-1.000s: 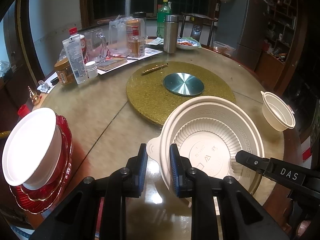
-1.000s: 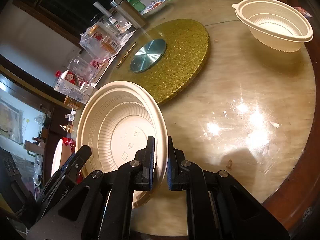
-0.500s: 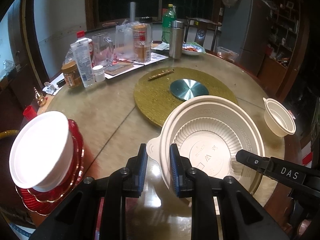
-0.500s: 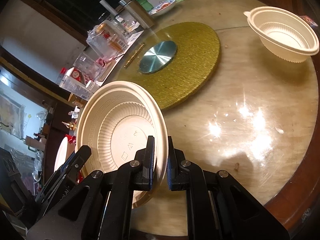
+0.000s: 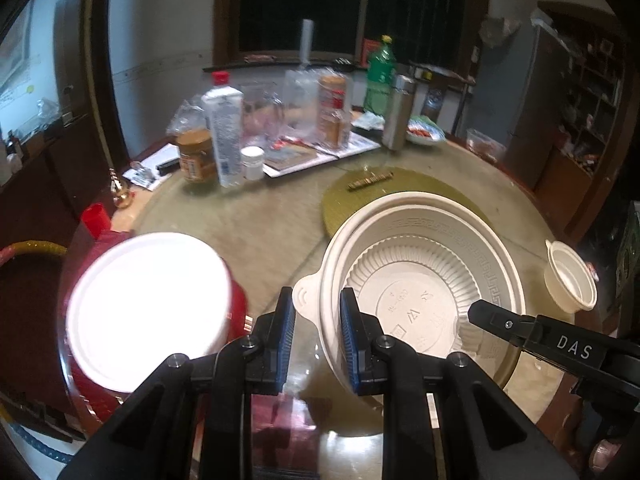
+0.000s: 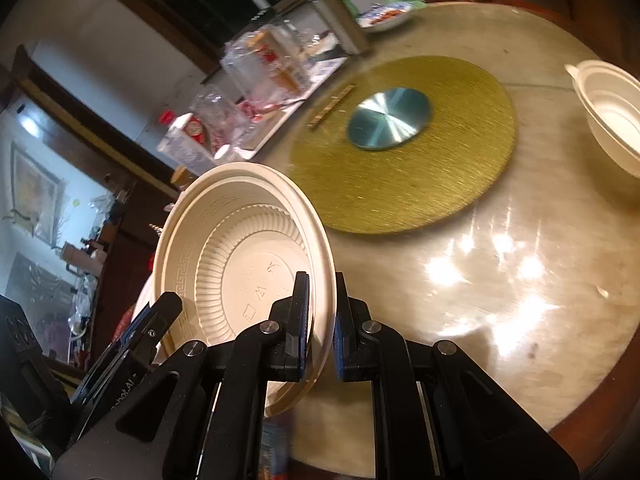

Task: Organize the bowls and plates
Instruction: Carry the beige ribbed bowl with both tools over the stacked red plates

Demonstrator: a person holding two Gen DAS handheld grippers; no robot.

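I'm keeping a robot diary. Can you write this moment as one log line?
left gripper: shut on big bowl tab | right gripper: shut on rim | bowl: held off table | small bowl: on table

Gold turntable w/ steel hub; green bottle & steel flask behind
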